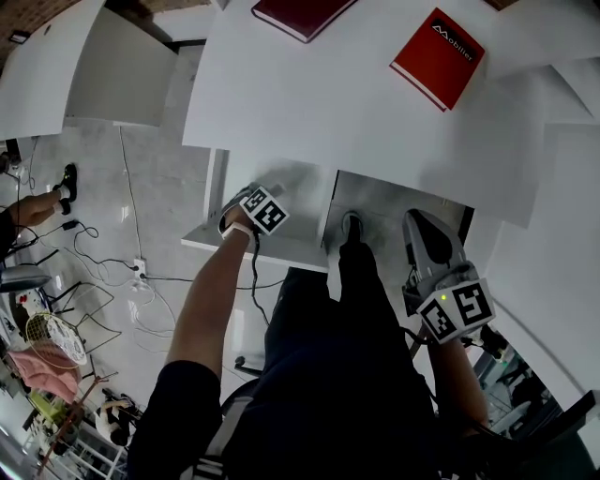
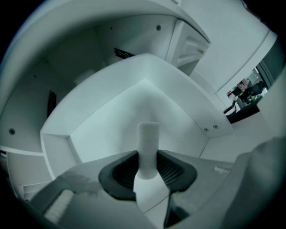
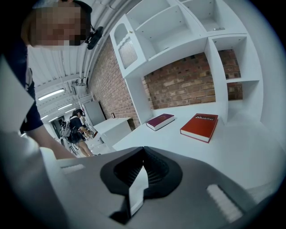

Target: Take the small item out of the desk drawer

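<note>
Small white cylinder [image 2: 148, 143] sits upright inside the open drawer [image 2: 103, 120], pinched between the left gripper's [image 2: 147, 169] pads. Best to lift it straight up with a steady squeeze, clear of the drawer walls. Right gripper [image 3: 142, 174], jaws pressed together and empty, waits near the desk [image 3: 214, 152].

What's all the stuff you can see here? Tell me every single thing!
desk: one, white, in front of the person.
books: two, one dark red, one bright red, lying on the desk.
shelves: one unit, white, behind the desk against a brick wall.
drawer: one, white, open under the desk.
cylinder: one, white, upright in the drawer.
cables: several, dark, on the floor.
left gripper: grey, pointing down into the drawer, closed on the cylinder.
right gripper: grey, empty, jaws together.
legs: dark trousers.
</note>
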Demonstrator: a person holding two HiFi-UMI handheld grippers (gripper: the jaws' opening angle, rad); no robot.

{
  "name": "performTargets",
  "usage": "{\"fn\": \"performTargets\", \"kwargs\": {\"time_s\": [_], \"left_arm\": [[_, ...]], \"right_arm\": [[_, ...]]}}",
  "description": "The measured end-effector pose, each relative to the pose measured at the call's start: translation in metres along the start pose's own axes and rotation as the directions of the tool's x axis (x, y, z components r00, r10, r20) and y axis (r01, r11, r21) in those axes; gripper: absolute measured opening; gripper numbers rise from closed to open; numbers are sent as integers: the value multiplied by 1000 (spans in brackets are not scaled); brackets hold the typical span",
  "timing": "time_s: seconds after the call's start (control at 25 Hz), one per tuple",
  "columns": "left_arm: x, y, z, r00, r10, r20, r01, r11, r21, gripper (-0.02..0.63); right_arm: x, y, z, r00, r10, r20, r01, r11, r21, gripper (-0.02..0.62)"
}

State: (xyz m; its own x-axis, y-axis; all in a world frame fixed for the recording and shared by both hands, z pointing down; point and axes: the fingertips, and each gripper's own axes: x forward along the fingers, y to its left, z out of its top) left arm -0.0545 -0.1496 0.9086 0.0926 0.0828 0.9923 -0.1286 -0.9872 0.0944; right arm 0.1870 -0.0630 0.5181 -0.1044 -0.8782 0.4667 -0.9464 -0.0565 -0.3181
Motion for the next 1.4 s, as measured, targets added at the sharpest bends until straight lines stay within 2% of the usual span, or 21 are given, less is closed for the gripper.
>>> {"fn": "performTargets", "kwargs": {"time_s": [0.2,0.36,0.56,0.72,0.88,1.04,1.24,1.4], "left_arm": [[-49,12,19,989,66,129,-61,997,-43,137],[-95,8,34,965,117,234,-96,990,-101,137],[-151,-15,43,919,184,348,-121,973,-197,137],[-202,-28,46,865,253,433,-130,947,-294,137],[-253,-42,51,795,332,507,-133,912,-389,137],[-305,-51,55,705,431,563,-131,859,-494,137],[-387,-74,56,576,529,623,-124,810,-573,137],[-444,-89,53,461,627,628,-115,744,-658,137]], "right_arm": [[14,14,14,997,77,4,-77,996,-34,3],[24,24,21,989,151,3,-151,987,-58,3],[29,41,29,969,248,10,-246,965,-90,3],[31,60,41,947,320,18,-316,941,-123,3],[29,75,48,918,396,36,-387,910,-150,3],[28,89,51,888,459,34,-444,874,-196,2],[12,115,60,864,503,8,-484,837,-254,2],[-2,129,82,840,541,48,-509,815,-277,2]]}}
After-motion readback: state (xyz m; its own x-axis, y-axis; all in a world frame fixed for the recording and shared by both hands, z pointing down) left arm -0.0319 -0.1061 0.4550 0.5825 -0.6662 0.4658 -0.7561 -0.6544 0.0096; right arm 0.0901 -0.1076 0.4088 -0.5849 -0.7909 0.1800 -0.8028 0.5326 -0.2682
